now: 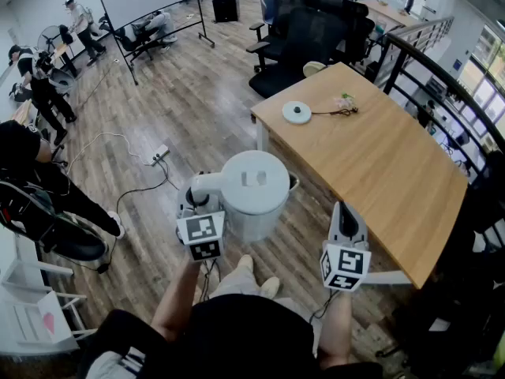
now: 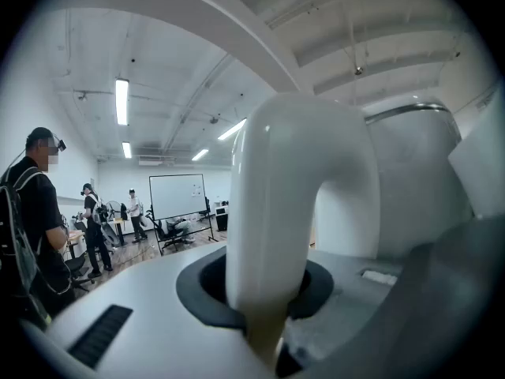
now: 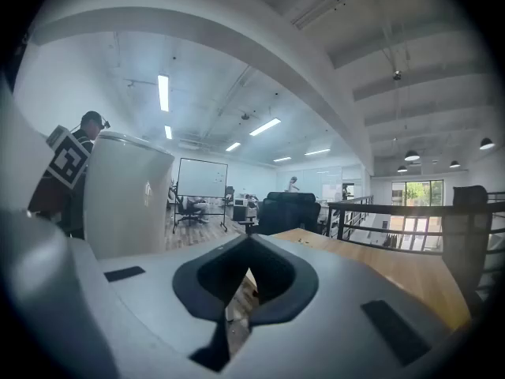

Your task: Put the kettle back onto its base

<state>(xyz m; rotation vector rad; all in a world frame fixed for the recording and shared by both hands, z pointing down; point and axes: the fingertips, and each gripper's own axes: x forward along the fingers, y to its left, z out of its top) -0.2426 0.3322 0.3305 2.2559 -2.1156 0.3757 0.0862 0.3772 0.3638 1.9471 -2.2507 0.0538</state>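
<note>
Kettle (image 1: 254, 189), in the left gripper's (image 1: 202, 192) jaws, over the floor (image 1: 181, 93), left of the bench (image 1: 379, 164); right gripper (image 1: 347, 218) to its right; base (image 1: 297, 112) on the bench's far corner, well apart.

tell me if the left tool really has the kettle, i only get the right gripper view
observer: yes, the left tool is shut on the white handle of the kettle.
operator: where's the base, can't see it here
observer: the round white base sits on the wooden table, at the end nearest the black chairs.
operator: is its top free
observer: yes, nothing is on it; a cord leaves its right side.
</note>
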